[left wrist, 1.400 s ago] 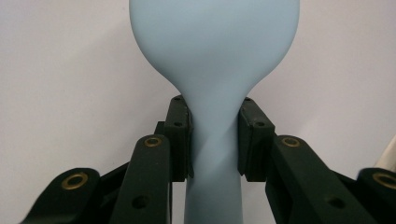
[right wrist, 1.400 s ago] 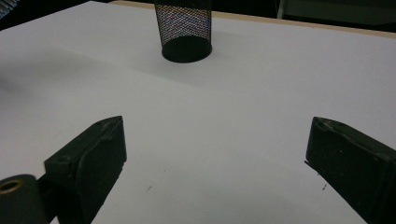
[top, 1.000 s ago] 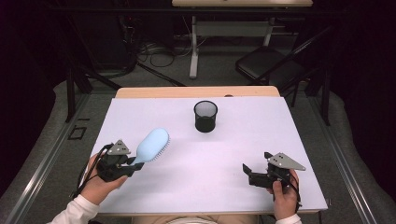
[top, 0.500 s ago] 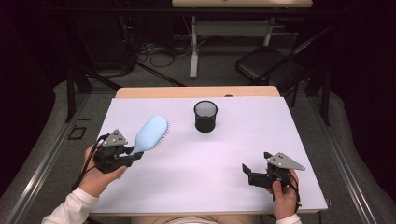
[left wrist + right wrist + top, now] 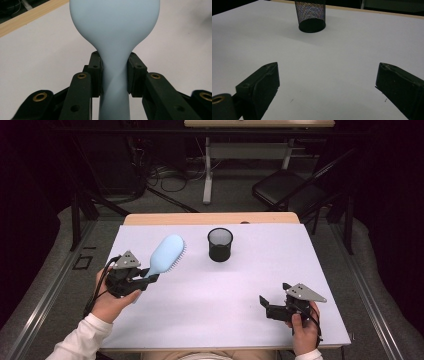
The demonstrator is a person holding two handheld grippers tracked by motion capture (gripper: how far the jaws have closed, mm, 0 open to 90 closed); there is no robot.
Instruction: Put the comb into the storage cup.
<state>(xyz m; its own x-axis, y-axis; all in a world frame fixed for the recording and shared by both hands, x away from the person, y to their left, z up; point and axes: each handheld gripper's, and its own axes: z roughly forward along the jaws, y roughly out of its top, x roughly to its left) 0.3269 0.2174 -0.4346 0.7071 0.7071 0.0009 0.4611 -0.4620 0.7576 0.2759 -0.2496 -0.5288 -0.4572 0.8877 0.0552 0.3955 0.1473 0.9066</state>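
white table [image 5: 220, 295], hairbrush [image 5: 166, 254] clamped in left tongs [image 5: 150, 279]

No readable text.
Nothing legible, no label, brand, number or sign, appears on any surface in these views.

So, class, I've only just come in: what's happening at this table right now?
A person holds a gripper in each hand. The left gripper is shut on the handle of a light blue hairbrush, holding it off the white table with its head pointing away from the person. The right gripper rests open near the table's front edge, holding nothing. A black mesh cup stands upright toward the back of the table.
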